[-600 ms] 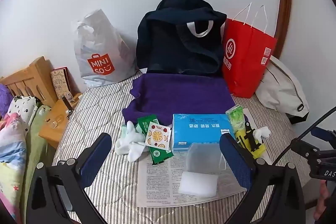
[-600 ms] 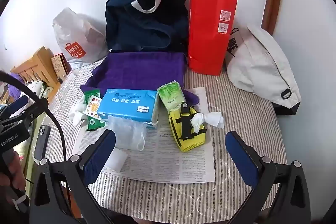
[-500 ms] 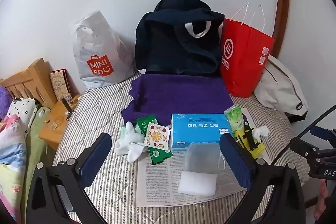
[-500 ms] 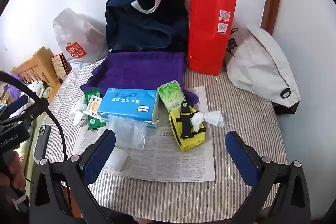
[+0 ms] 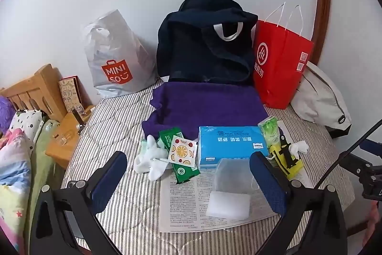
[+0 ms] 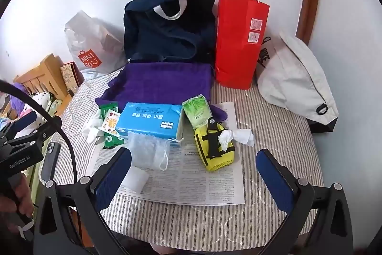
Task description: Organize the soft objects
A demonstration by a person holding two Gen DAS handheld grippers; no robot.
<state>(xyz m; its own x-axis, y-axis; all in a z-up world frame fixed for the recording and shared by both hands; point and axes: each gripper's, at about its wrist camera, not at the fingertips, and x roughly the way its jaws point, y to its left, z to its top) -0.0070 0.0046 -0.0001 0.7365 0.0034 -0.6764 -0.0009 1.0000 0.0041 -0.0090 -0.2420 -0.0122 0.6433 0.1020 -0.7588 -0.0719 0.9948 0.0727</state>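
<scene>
On a striped cloth-covered table, a newspaper [image 6: 191, 178] lies under a blue tissue pack [image 5: 229, 143] [image 6: 150, 121], a clear mask bag [image 5: 232, 175] [image 6: 148, 151], a white foam pad [image 5: 228, 204] [image 6: 135, 181], a yellow mesh tissue holder [image 6: 213, 149] [image 5: 286, 159], a green tissue packet [image 6: 197, 110], green wipe packs [image 5: 182, 154] and white socks [image 5: 151, 159]. A purple towel [image 5: 205, 106] [image 6: 162, 83] lies behind them. My left gripper [image 5: 188, 179] hovers open in front of the mask bag. My right gripper [image 6: 193, 176] hovers open over the newspaper, short of the yellow holder. Neither holds anything.
Along the wall stand a grey Miniso bag [image 5: 117, 59], a dark blue tote [image 5: 205, 47], a red paper bag [image 5: 279, 66] [image 6: 238, 40] and a white drawstring bag [image 6: 293, 73]. A wooden bed frame [image 5: 31, 87] and bedding lie left. A phone [image 6: 50, 161] rests at the left table edge.
Both views have shifted only slightly; the left view has tipped up a little. Nothing on the table has moved, and both grippers stay open.
</scene>
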